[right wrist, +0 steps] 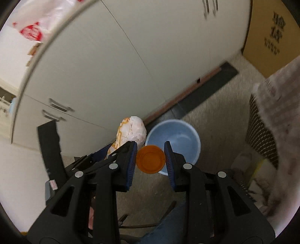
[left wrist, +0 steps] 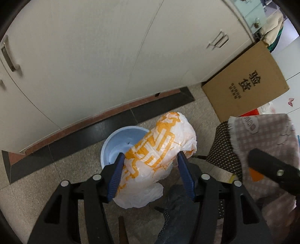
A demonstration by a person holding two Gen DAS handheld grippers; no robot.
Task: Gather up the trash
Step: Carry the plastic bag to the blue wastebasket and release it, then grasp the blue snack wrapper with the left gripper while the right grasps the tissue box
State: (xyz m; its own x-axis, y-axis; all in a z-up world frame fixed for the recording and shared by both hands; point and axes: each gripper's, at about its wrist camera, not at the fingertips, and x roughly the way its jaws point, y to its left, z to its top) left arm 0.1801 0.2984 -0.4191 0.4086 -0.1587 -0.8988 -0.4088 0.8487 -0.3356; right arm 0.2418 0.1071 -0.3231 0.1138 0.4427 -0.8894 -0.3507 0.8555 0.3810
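Left gripper (left wrist: pixel 150 165) clamped on soft, crushable white-and-orange plastic bag (left wrist: pixel 157 148); right gripper (right wrist: pixel 151 159) pinching light, stiff orange lid (right wrist: pixel 150 159) edgewise, near blue bin (right wrist: pixel 180 135).

From my left wrist view, the white and orange bag (left wrist: pixel 159 150) covers the right side of the blue bin (left wrist: pixel 120 144), so I can't see its far rim there. On the right wrist view, the orange cap (right wrist: pixel 150 159) hides the bin's near left rim. The cardboard box (right wrist: pixel 271 33) is cut off at the frame's edge, its print blurred. The cabinet handles (right wrist: pixel 210 7) smear beyond reading.
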